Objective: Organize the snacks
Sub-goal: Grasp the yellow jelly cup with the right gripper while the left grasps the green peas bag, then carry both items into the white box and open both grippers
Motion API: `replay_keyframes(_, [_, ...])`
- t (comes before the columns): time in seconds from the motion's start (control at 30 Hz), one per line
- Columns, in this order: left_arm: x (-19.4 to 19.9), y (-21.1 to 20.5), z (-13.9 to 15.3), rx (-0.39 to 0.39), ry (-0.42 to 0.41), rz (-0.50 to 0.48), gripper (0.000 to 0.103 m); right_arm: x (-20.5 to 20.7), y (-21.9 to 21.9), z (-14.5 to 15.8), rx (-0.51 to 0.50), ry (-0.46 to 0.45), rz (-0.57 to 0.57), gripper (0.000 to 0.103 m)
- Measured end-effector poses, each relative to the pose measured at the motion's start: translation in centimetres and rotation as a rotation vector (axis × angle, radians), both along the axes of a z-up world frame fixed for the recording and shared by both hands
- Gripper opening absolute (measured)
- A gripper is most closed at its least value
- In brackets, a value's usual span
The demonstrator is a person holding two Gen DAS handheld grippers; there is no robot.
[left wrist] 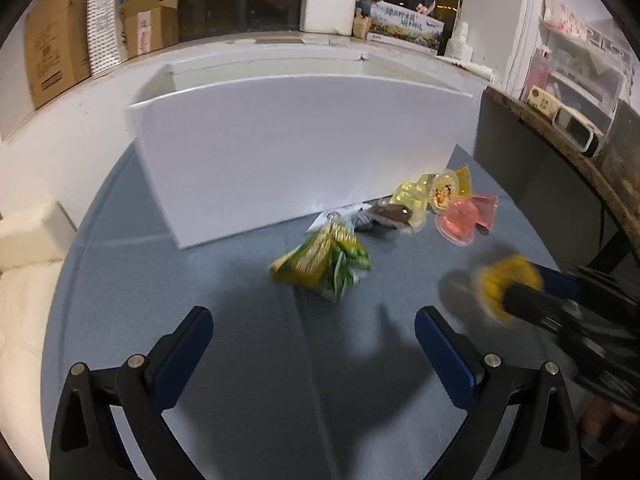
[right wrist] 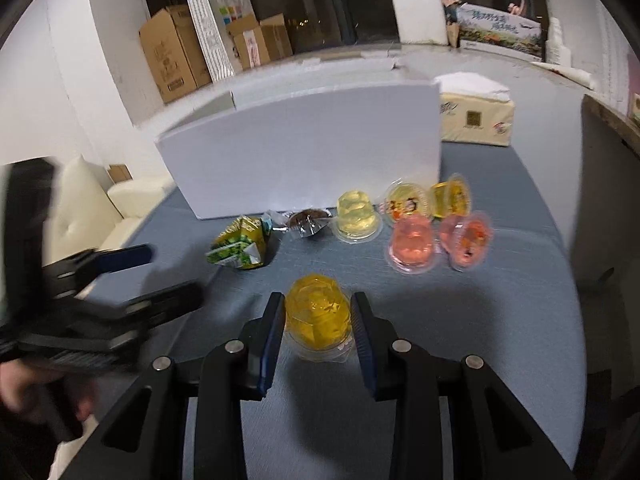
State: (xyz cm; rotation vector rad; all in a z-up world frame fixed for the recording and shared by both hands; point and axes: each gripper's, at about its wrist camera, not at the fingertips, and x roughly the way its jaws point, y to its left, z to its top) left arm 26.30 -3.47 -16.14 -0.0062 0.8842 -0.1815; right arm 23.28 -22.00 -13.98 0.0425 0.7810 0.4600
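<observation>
My right gripper (right wrist: 318, 308) is shut on a yellow jelly cup (right wrist: 318, 320) and holds it just above the blue table; the cup shows blurred in the left wrist view (left wrist: 508, 286). My left gripper (left wrist: 314, 320) is open and empty, short of a green-yellow snack packet (left wrist: 324, 262), which also shows in the right wrist view (right wrist: 240, 246). By the white box (right wrist: 304, 148) lie a brown wrapped snack (right wrist: 306, 220), a pale yellow jelly (right wrist: 356, 218), two yellow jellies (right wrist: 408, 202) and two pink jellies (right wrist: 414, 246).
The open white box (left wrist: 304, 152) stands at the table's far side. A tissue pack (right wrist: 476, 120) lies to its right. Cardboard boxes (right wrist: 176, 56) line the sill behind. A dark shelf unit (left wrist: 560, 128) stands to the right, a cream sofa (right wrist: 84, 216) to the left.
</observation>
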Motion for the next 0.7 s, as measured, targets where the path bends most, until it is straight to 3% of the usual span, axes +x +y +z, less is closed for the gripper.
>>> replay_keyframes(0.27, [4.3, -1.0, -1.2, 0.015, 0.034, 0.037, 0.101, -1.4, -2.2, 1.1, 0.019, -0.018, -0.025, 0.036])
replay_keyframes(0.3, [4.5, -1.0, -1.4, 0.009, 0.041, 0.033, 0.096, -1.3, -2.4, 1.0, 0.022, -0.015, -0.028, 0.036])
replay_keyframes(0.33, [4.6, -0.9, -1.6, -0.001, 0.049, 0.027, 0.076, -1.3, -2.4, 0.9, 0.026, -0.011, -0.029, 0.036])
replay_keyframes(0.37, [4.7, -0.7, -1.9, -0.006, 0.062, 0.029, 0.066, -1.3, -2.5, 0.8, 0.03, -0.008, -0.029, 0.036])
replay_keyframes(0.53, [3.5, 0.4, -1.6, -0.048, 0.032, 0.016, 0.057, -1.4, -2.0, 0.6, 0.039, -0.006, -0.018, 0.036])
replay_keyframes(0.7, [-0.1, 1.6, 1.4, -0.08, -0.049, 0.004, 0.057, -1.8, -1.3, 1.3, 0.062, -0.024, -0.004, 0.036])
